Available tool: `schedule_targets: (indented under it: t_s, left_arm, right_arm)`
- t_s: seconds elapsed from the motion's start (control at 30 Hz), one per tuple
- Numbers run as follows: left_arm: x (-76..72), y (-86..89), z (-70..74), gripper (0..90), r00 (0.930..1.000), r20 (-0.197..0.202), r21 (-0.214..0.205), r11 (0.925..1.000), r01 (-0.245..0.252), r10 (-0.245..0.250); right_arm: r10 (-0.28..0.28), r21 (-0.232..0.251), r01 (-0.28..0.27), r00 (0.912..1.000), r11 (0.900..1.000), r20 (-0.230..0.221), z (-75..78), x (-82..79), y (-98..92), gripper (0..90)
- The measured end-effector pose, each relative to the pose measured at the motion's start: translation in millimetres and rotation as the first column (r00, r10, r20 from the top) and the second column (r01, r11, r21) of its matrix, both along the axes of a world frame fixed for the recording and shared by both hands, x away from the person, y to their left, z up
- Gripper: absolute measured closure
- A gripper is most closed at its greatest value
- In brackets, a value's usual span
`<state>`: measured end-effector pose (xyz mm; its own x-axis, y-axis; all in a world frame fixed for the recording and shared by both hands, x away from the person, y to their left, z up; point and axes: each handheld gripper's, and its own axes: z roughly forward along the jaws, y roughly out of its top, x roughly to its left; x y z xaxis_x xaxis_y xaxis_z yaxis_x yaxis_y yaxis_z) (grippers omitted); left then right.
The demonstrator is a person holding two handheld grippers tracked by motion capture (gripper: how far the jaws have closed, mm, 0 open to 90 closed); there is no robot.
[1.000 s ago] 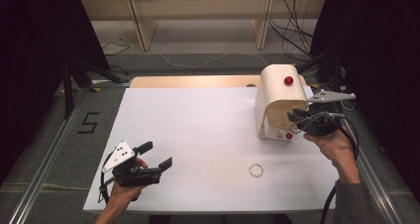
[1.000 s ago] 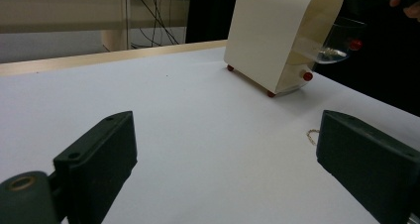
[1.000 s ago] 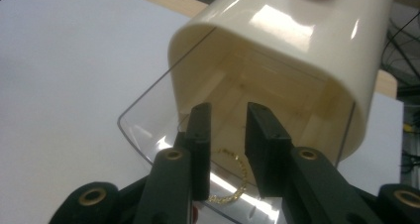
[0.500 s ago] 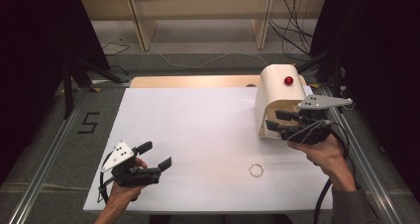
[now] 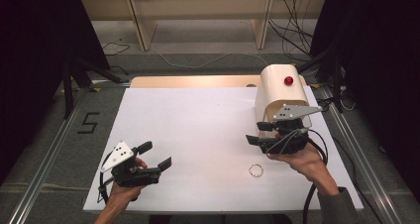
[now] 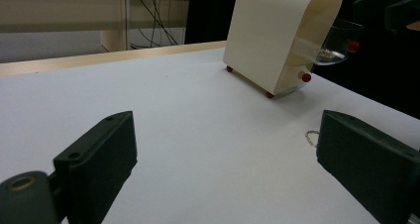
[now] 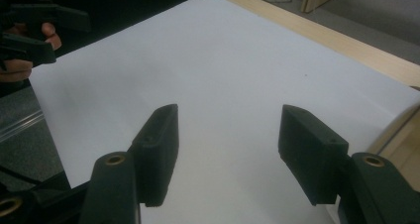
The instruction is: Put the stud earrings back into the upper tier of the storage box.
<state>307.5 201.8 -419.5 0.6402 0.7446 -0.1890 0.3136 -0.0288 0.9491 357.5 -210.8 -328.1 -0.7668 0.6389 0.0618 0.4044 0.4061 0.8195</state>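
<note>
Right gripper clear of the cream box, jaws spread and empty

The cream box, a rounded container with a red knob on top, stands on the white bench near its far right corner. In the left gripper view the box rests on small red feet, and a clear flap at its open side stands swung outward.

The right gripper hangs just in front of the box, on the person's side of it, with its jaws pointing leftward across the bench. Its jaws have just been opening; they stand wide apart with nothing between them, and in the right gripper view only bare white bench lies beyond the right gripper.

A small ring of thin cord or chain lies flat on the bench, nearer the person than the box and just beside the right hand, not touching it.

The left gripper sits well apart from the box, toward the bench's near left corner, held low over the surface. Its jaws are wide open too and hold nothing; seen along them in the left gripper view, the left gripper faces the box across open bench, with the ring just beside the right-hand jaw.
</note>
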Motion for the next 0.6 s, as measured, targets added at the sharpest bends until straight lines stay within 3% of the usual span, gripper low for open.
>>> schedule_targets:
  t_s: [0.6]
  left_arm:
    - [0.0,0.0,-0.2,8.2,1.0,-0.002,0.003,1.0,0.0,0.0]
  right_arm:
    - [0.022,-0.05,-0.025,0.9988,0.9984,-0.042,-21.7,-5.8,18.2,39.4]
